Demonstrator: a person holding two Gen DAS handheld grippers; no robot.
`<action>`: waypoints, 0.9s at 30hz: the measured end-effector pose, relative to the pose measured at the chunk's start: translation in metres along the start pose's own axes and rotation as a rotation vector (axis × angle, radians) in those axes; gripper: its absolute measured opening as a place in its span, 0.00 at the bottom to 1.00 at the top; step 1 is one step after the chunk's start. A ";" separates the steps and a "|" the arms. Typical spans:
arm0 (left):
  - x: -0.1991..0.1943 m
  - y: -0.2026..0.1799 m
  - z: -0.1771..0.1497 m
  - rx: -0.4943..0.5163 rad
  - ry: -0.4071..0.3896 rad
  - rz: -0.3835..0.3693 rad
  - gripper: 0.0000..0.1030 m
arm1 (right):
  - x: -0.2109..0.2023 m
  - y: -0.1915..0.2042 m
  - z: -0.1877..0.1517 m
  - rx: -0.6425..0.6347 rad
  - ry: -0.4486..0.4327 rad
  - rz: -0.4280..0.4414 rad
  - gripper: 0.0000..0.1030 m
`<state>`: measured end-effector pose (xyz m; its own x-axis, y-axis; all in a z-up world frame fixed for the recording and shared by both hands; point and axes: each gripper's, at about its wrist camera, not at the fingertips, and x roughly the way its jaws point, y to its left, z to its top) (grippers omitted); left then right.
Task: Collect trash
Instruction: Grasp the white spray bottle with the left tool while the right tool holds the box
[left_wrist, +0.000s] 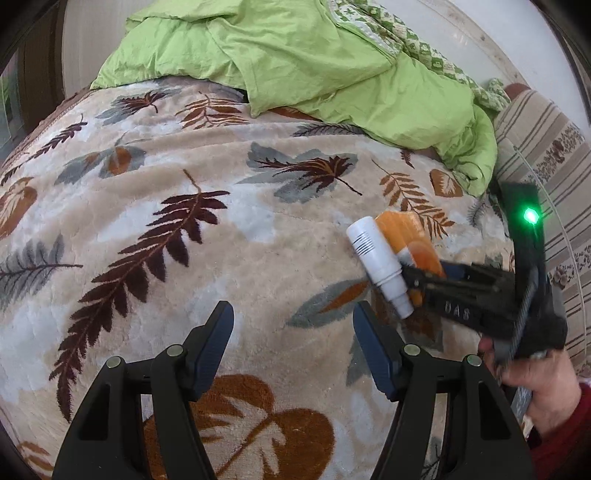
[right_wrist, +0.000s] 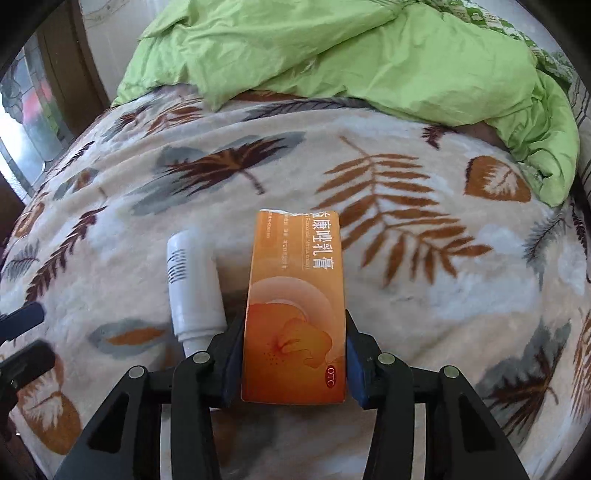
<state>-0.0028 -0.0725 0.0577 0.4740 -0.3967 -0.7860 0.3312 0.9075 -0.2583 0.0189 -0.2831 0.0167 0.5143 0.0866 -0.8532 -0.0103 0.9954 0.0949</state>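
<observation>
Two pieces of trash lie side by side on the bed's leaf-patterned blanket (right_wrist: 406, 295): one orange carton (right_wrist: 295, 314) and one white bottle (right_wrist: 194, 291). Whether the carton holds anything cannot be told; its far end looks torn. The right gripper (right_wrist: 293, 354) is clamped on the carton's near end, its blue pads against both sides. The bottle's nozzle is hidden behind that gripper's finger. The left gripper (left_wrist: 293, 339) hangs apart over bare blanket, gripping nothing. One crumpled green quilt (left_wrist: 332, 66) lies behind.
</observation>
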 end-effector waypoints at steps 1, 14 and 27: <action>0.000 0.005 0.001 -0.022 0.006 -0.011 0.64 | -0.003 0.010 -0.006 0.000 0.000 0.042 0.48; 0.039 0.020 0.009 -0.128 0.068 -0.001 0.50 | -0.083 0.020 -0.063 0.248 -0.142 0.063 0.48; 0.023 0.004 0.006 -0.024 -0.001 0.024 0.30 | -0.106 0.034 -0.081 0.221 -0.213 0.008 0.48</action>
<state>0.0138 -0.0786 0.0422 0.4822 -0.3749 -0.7918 0.2998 0.9199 -0.2529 -0.1054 -0.2556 0.0683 0.6832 0.0609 -0.7277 0.1595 0.9600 0.2301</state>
